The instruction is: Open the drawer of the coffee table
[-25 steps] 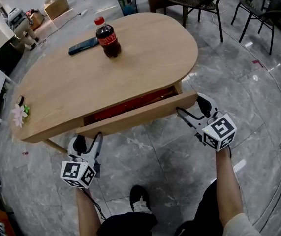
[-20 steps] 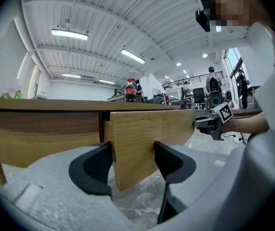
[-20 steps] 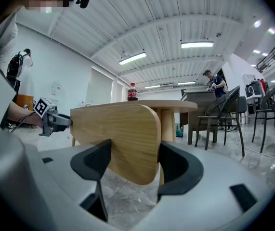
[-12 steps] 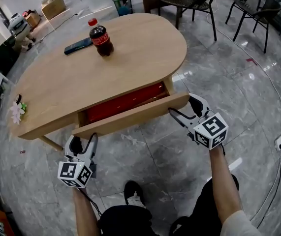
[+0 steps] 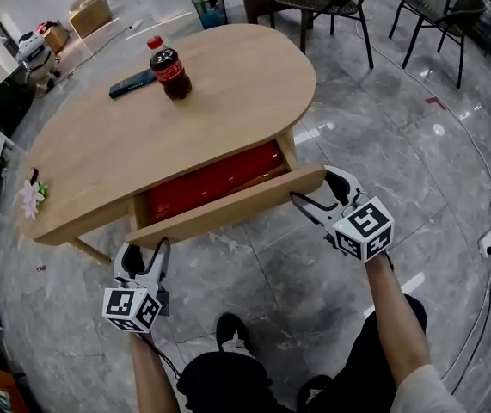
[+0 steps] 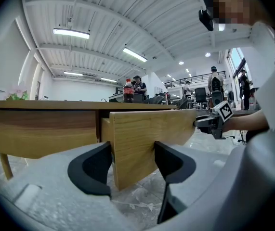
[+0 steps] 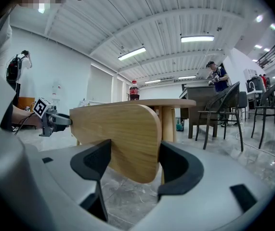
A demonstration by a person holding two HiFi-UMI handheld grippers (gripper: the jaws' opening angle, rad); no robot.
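With left tongs (image 5: 147, 248) and right tongs (image 5: 315, 188) clenched on the ends of the drawer (image 5: 228, 210) front, pull both evenly and straight, I think, to avoid jamming.

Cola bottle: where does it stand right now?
In the head view the cola bottle stands upright on the coffee table, toward its far edge, just right of a dark flat device.
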